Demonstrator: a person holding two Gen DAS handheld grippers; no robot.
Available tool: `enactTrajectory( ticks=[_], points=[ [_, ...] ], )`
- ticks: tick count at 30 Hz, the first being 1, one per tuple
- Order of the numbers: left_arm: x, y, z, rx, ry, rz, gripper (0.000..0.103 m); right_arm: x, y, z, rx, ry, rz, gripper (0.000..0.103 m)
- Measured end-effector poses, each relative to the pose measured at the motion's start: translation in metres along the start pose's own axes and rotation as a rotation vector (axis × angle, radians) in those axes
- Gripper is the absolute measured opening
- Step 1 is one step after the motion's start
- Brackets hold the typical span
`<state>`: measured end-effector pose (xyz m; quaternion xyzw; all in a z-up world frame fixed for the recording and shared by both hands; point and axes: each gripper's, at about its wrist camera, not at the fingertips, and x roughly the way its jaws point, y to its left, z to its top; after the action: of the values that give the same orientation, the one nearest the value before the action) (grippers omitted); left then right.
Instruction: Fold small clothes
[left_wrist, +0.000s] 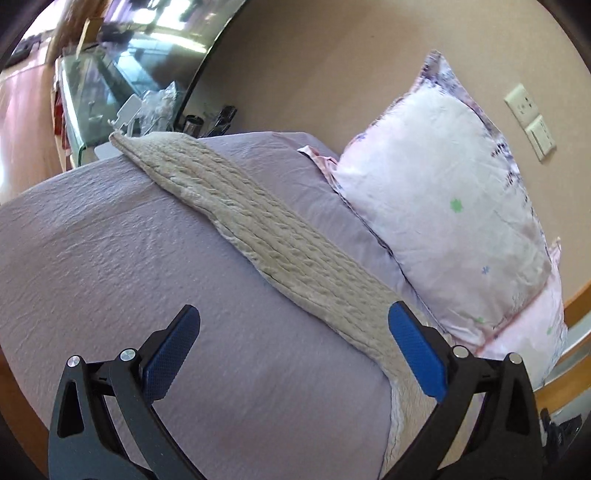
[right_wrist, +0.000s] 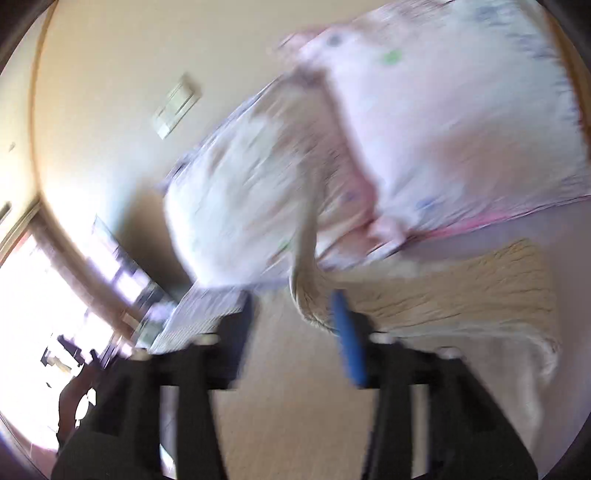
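Observation:
A beige cable-knit garment (left_wrist: 280, 243) lies folded into a long strip across the lilac bedsheet (left_wrist: 110, 258), running from far left to near right. My left gripper (left_wrist: 295, 332) is open and empty above the sheet, its right finger over the strip's near end. The right wrist view is motion-blurred. There my right gripper (right_wrist: 295, 314) is open, and the beige knit (right_wrist: 461, 288) lies just beyond its right finger, with part of it draping close to the blue pad (right_wrist: 347, 339). I cannot tell if it touches.
Two floral pillows (left_wrist: 443, 206) lean against the beige wall at the bed's head, right of the garment. Wall switches (left_wrist: 532, 122) are above them. A glass-topped stand (left_wrist: 92, 96) with clutter sits beyond the bed's far edge. A bright window (right_wrist: 29, 314) is at left.

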<state>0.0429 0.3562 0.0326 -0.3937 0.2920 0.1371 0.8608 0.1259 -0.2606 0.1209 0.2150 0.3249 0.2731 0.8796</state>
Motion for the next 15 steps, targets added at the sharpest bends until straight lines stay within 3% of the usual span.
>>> enactTrajectory(
  ticks=[3,5,12,15],
  points=[
    [0.012,0.023,0.016,-0.090,0.011,0.006,0.096,-0.006,0.017,-0.014,-0.070,-0.034,-0.025,0.068],
    [0.021,0.037,0.027,-0.145,0.022,0.005,0.086,-0.019,0.011,-0.015,-0.066,-0.074,-0.084,0.079],
    [0.041,0.070,0.064,-0.290,-0.008,-0.027,0.073,-0.058,-0.049,-0.016,0.056,-0.109,-0.228,0.080],
    [0.049,0.084,0.078,-0.359,-0.026,-0.015,0.056,-0.070,-0.063,-0.023,0.083,-0.120,-0.249,0.081]
  ],
)
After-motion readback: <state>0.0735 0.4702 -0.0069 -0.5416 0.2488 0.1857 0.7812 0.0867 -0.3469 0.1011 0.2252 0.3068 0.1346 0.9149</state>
